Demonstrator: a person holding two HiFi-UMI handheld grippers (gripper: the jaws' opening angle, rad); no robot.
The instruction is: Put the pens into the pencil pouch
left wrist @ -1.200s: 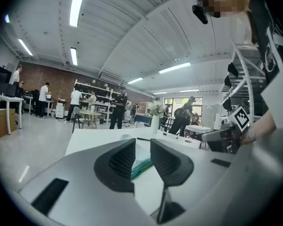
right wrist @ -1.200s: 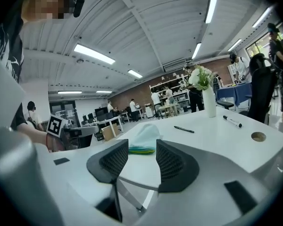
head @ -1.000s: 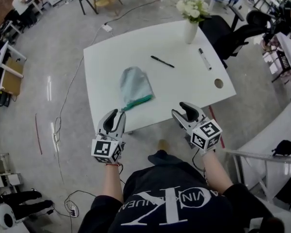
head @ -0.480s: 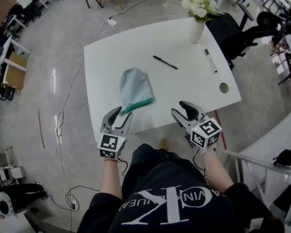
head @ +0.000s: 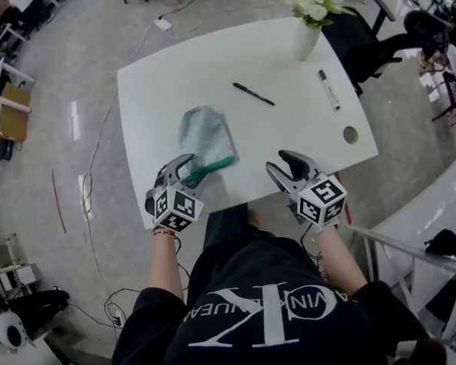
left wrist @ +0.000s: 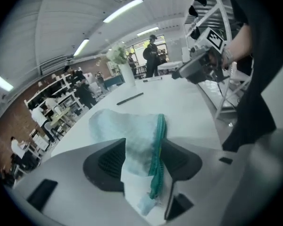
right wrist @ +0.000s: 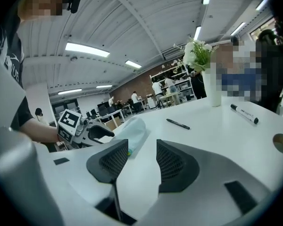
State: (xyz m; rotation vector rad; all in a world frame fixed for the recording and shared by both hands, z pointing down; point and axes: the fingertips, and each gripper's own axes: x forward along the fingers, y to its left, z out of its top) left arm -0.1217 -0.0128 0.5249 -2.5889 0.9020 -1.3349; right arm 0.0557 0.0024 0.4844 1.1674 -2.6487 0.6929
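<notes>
A light blue pencil pouch (head: 205, 135) with a green zipper lies near the front of the white table (head: 159, 90). My left gripper (head: 186, 175) is at its zipper end. Its jaws have just been opening and now stand open, with the pouch (left wrist: 132, 135) and its zipper edge between the pads, not pinched. A black pen (head: 252, 94) lies past the pouch, and a white marker (head: 328, 90) lies farther right. My right gripper (head: 286, 166) hovers open and empty over the table's front edge. From it I see the pouch (right wrist: 132, 131), pen (right wrist: 178, 124) and marker (right wrist: 244, 113).
A white vase of flowers (head: 304, 40) stands at the table's far right corner. A round cable hole (head: 350, 134) is near the right edge. A black chair (head: 372, 48) stands beyond the vase. Cables run over the floor at left.
My left gripper has come down and forward onto the pouch's zipper end, rolling as it went, and its jaws have spread wider. The right gripper has shifted only a little.
</notes>
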